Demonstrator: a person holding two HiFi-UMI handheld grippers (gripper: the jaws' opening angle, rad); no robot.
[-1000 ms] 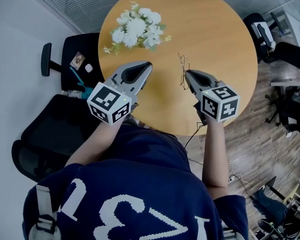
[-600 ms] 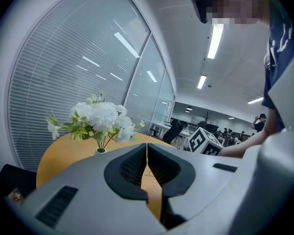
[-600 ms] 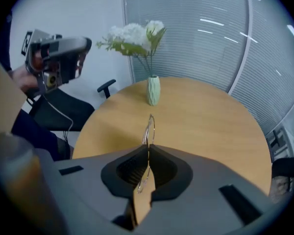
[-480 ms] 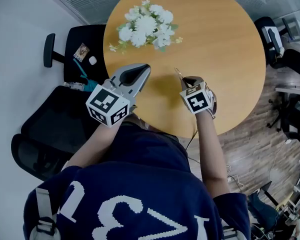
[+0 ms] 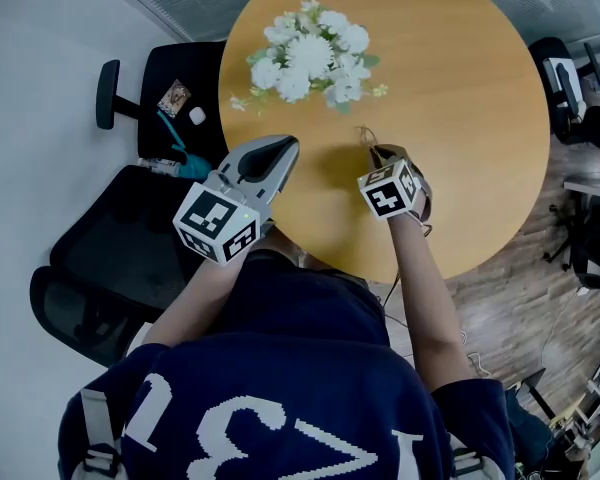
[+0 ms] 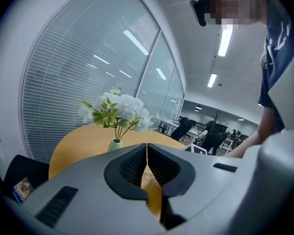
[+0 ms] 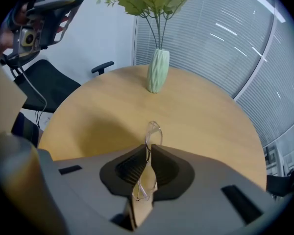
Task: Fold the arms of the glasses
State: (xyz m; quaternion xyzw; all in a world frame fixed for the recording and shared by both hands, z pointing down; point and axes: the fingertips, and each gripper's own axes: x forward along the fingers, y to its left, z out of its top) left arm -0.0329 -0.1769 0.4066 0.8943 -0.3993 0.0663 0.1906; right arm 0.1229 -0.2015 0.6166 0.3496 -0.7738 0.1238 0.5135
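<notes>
The thin wire-framed glasses stand on edge between the jaws of my right gripper, which is shut on them; one clear lens sticks out past the fingertips and the rest runs back between the pads. In the head view the right gripper is over the middle of the round wooden table, with a bit of the glasses' frame showing beyond it. My left gripper hovers to the left over the table's near edge, shut and empty. Its own view shows the jaws of this left gripper pressed together.
A pale green vase of white flowers stands at the table's far left. Black office chairs are to the left of the table, one holding small items. More chairs stand on the wooden floor to the right.
My right gripper has turned and closed in on the glasses, which lay on the table beside it a second ago; they are now held in its jaws. The left gripper has hardly moved.
</notes>
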